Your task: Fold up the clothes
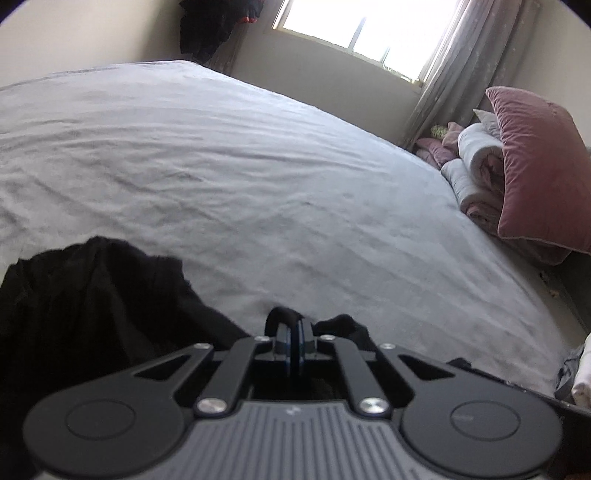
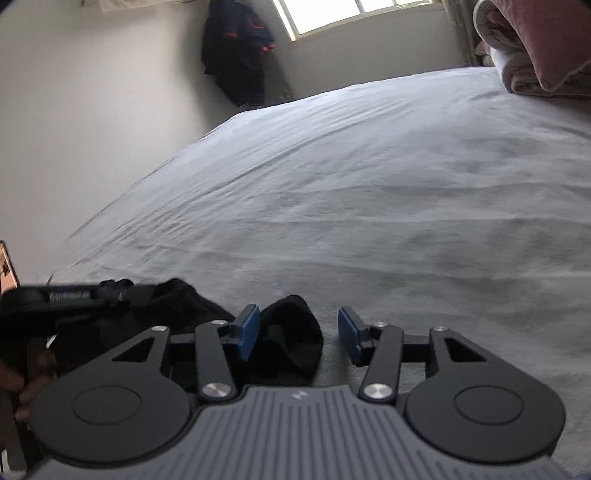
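Fingers, left: left gripper [image 1: 294,341] pinched tight on a fold of the black garment [image 1: 92,295], a small loop of cloth bulging above the blue pads
Fingers, right: right gripper [image 2: 298,334] spread wide, holding nothing, with a loose black corner of cloth lying in the gap, closer to its left pad
Garment: bunched and rumpled at the near edge of the bed [image 1: 221,166], not flat and not in any neat fold; most of its bulk spills to the left of the left gripper, a smaller flap to its right
Key relation: the free corner sits directly ahead of the open right fingers, so the right hand looks nearer to it; a short push forward and a squeeze would likely take it
Long axis: cannot tell, the cloth is too crumpled
Stage: judged as mid-handling, one grip made, a second point within reach
Writing: pale lettering on the side of the left gripper in the right wrist view, too blurred to read
Farther: bare grey sheet stretching away
Farthest: pink pillow [image 1: 535,166] on rolled bedding, window [image 1: 369,29], dark jacket [image 2: 236,55] hanging on the wall
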A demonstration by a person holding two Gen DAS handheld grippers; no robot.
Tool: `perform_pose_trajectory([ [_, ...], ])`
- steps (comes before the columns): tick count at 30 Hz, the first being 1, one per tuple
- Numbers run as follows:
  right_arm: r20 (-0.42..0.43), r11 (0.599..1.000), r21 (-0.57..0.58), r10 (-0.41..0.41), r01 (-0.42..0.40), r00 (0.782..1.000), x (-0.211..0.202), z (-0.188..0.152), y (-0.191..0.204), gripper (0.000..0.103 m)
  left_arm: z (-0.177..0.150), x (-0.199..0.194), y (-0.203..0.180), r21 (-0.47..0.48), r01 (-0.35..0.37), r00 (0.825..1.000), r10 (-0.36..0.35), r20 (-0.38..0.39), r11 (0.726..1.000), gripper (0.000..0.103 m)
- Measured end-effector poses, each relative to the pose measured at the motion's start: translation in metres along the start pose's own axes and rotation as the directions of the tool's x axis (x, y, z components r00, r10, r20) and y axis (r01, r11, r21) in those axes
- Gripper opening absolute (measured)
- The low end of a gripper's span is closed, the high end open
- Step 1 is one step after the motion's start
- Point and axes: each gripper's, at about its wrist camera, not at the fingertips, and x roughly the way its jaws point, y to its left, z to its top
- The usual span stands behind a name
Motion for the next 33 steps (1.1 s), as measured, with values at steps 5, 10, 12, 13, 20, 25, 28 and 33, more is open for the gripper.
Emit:
perform_pose_trajectory([
  [5, 0.007, 0.996, -0.01, 0.083, -0.083, 0.997, 0.001, -0.005, 0.012, 0.012, -0.003, 0.006, -0.004, -0.011, 0.017, 1.0, -0.017, 0.016, 1.0, 0.004],
  [10, 0.113, 0.997, -0.065, -0.043, 0.05, 0.993, -0.031, 0.01, 0.018, 0.011, -0.006, 0.013, -0.023, -0.036, 0.075, 0.997, -0.074, 0.036, 0.997, 0.004],
  [12, 0.141, 0.984, -0.104, -0.132, 0.148, 0.981, -0.049, 0.018, 0.022, 0.011, -0.007, 0.018, -0.037, -0.036, 0.104, 0.994, -0.103, 0.03, 0.994, 0.003],
  [13, 0.151, 0.972, -0.135, -0.17, 0.191, 0.974, -0.057, 0.021, 0.025, 0.011, -0.007, 0.02, -0.045, -0.03, 0.115, 0.993, -0.114, 0.027, 0.993, 0.003],
  [20, 0.189, 0.875, -0.237, -0.386, 0.423, 0.903, -0.097, 0.029, 0.019, 0.011, -0.007, 0.038, -0.109, 0.003, 0.189, 0.982, -0.189, 0.027, 0.982, 0.003],
  [25, 0.188, 0.791, -0.256, -0.524, 0.556, 0.831, -0.114, 0.028, 0.002, 0.011, -0.016, 0.054, -0.15, 0.013, 0.247, 0.969, -0.247, 0.006, 0.969, 0.003],
  [28, 0.189, 0.73, -0.267, -0.6, 0.629, 0.777, -0.124, 0.028, -0.008, 0.011, -0.022, 0.061, -0.173, 0.028, 0.286, 0.958, -0.286, -0.02, 0.958, 0.003],
  [33, 0.139, 0.65, -0.292, -0.696, 0.701, 0.704, -0.125, 0.026, -0.031, 0.011, -0.036, 0.077, -0.194, 0.076, 0.319, 0.944, -0.31, -0.115, 0.945, 0.004],
])
